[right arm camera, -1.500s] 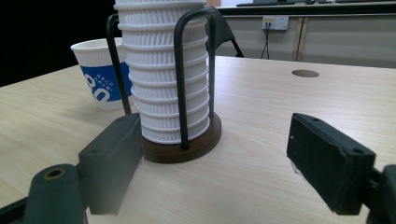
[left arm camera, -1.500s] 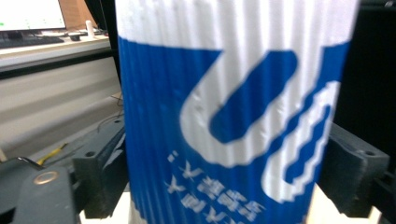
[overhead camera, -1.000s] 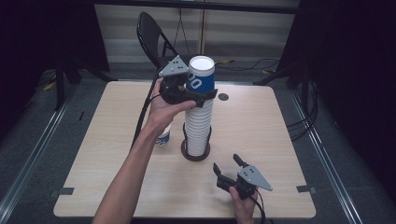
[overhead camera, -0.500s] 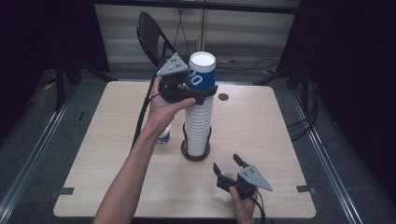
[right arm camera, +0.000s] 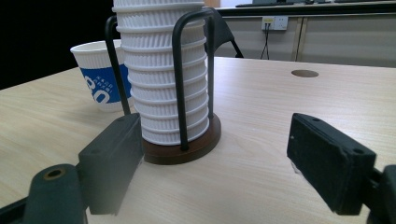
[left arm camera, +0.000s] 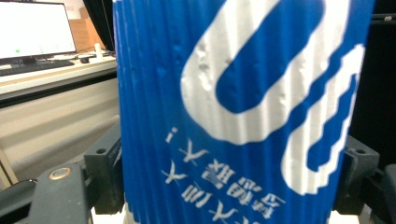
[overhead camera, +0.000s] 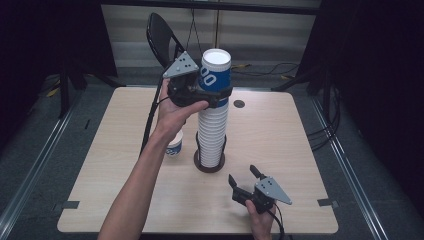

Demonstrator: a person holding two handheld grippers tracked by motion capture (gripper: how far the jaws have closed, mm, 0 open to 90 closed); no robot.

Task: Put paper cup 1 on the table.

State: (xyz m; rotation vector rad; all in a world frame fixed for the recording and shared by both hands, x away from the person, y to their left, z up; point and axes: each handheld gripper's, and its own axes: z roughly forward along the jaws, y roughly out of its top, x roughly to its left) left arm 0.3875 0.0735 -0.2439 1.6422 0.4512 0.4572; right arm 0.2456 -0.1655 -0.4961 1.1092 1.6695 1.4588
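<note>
Unmoved since earlier | left claw (overhead camera: 212, 92) clamped on top blue cup (overhead camera: 215, 70) above stack (overhead camera: 212, 132); right claw (overhead camera: 243, 181) agape, resting on desk (overhead camera: 300, 150) near stack base

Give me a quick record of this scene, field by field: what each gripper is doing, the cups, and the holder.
left gripper: raised, jaws shut on top cup
top cup: blue and white, at the top of the cup stack
cup stack: white ribbed cups, upright in holder
holder: round brown base, black wire loops
loose cup: upright on table, left of holder
right gripper: low near front edge, jaws open, holding nothing
table: light wood
</note>
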